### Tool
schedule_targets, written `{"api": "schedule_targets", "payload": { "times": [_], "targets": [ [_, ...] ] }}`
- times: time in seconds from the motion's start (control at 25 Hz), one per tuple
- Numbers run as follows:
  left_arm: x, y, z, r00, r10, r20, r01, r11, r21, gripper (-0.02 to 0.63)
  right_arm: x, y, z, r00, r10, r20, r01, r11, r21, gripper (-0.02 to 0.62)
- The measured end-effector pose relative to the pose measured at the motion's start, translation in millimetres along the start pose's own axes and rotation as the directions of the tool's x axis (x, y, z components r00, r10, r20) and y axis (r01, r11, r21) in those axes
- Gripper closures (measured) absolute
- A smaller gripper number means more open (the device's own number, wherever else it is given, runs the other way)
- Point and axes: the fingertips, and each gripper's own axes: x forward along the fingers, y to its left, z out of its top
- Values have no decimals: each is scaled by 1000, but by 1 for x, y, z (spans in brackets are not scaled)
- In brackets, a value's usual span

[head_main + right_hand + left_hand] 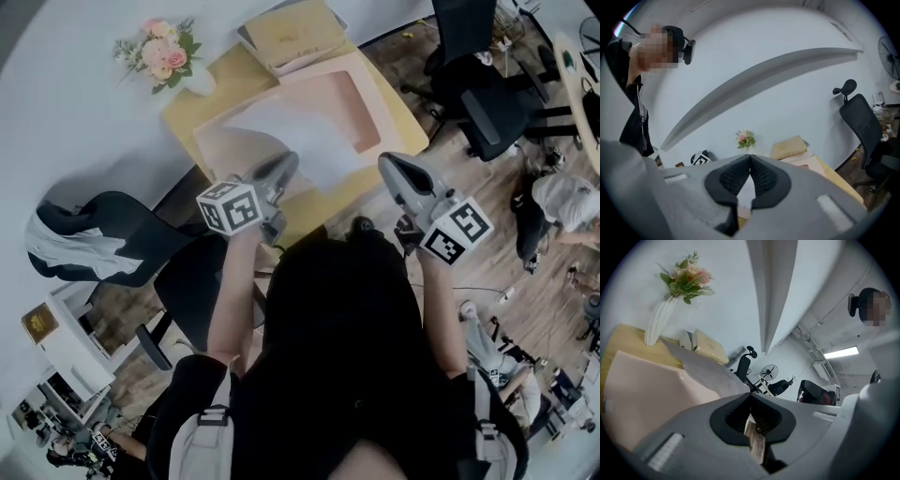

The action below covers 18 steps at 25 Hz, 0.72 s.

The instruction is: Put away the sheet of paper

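Note:
A white sheet of paper (300,131) lies half raised over an open pink folder (361,103) on a yellow table (187,112). My left gripper (284,167) is at the sheet's near left edge and shut on it. In the left gripper view the sheet (701,369) runs up and left from the closed jaws (751,397), above the pink folder (647,394). My right gripper (389,167) hovers just right of the sheet, near the table's front edge. Its jaws (750,157) meet at the tips with nothing between them, and the paper (744,187) shows behind them.
A tan box (291,33) sits at the table's far end, with a white vase of flowers (164,52) at the far left corner. Black office chairs (478,94) stand to the right. Another chair with a white cloth (84,239) stands to the left.

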Motion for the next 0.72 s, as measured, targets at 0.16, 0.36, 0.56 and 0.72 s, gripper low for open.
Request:
{"api": "schedule_targets", "payload": {
  "times": [0.16,0.36,0.56,0.72],
  "targets": [
    [0,34,-7,996,11,-84,-12,1000,-7,597,9,1,-9,999,-41,-20,42,999,14,594],
    [0,66,-20,982,58,-180,-55,998,20,597,17,3,-20,997,-56,-46,58,998,24,592],
    [-2,94,-33,962,115,-246,-113,993,26,597,24,0,-26,996,-74,-50,76,996,44,594],
    [-7,120,-39,945,166,-281,-164,986,32,595,28,-3,-31,995,-84,-60,87,995,52,592]
  ]
}}
